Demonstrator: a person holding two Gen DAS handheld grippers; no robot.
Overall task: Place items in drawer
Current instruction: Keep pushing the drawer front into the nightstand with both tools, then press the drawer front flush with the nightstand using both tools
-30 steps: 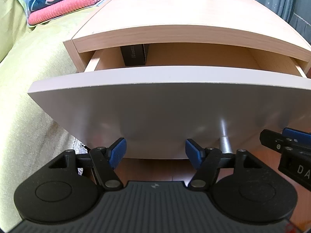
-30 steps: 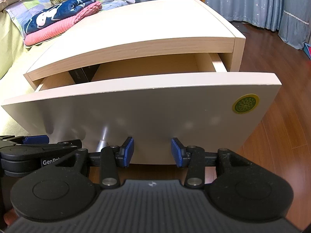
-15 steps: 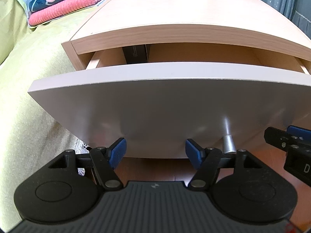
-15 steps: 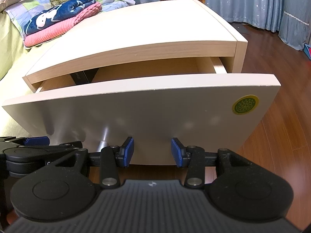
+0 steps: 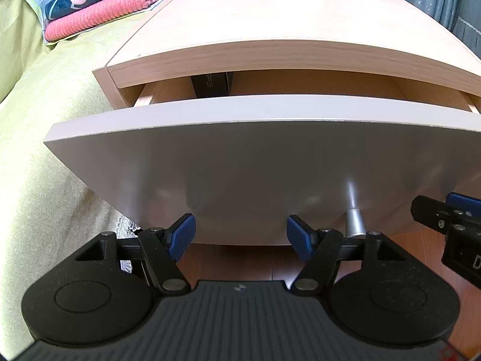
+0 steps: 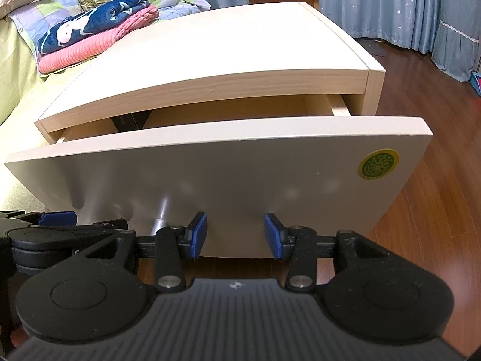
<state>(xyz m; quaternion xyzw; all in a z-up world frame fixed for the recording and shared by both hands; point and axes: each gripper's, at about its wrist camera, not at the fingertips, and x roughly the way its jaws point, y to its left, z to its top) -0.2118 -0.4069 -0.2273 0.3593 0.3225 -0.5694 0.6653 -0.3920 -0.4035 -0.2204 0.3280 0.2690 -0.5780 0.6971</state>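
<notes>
The curved white drawer front (image 5: 255, 162) of the light wood bedside cabinet (image 6: 228, 51) stood partly pulled out, and it filled both wrist views. Behind that front, at the left end of the open gap, a black box (image 5: 212, 84) stood inside the drawer, its top tucked under the cabinet's overhanging top (only a sliver showed in the right wrist view). Down at the front's lower edge, the left gripper (image 5: 240, 233) hovered with its jaws spread wide and nothing between them, the blue pads (image 5: 182, 234) just short of the panel. The right gripper (image 6: 236, 234) sat beside it, jaws likewise parted and empty. Between the two tools, the silver cylindrical knob (image 5: 354, 225) stuck out of the front, untouched. A round green-and-yellow sticker (image 6: 378, 163) marked the front's right end. Left of the cabinet lay the yellow-green bedspread (image 5: 39, 150), with a folded pink and navy blanket stack (image 6: 93, 36) beyond.
</notes>
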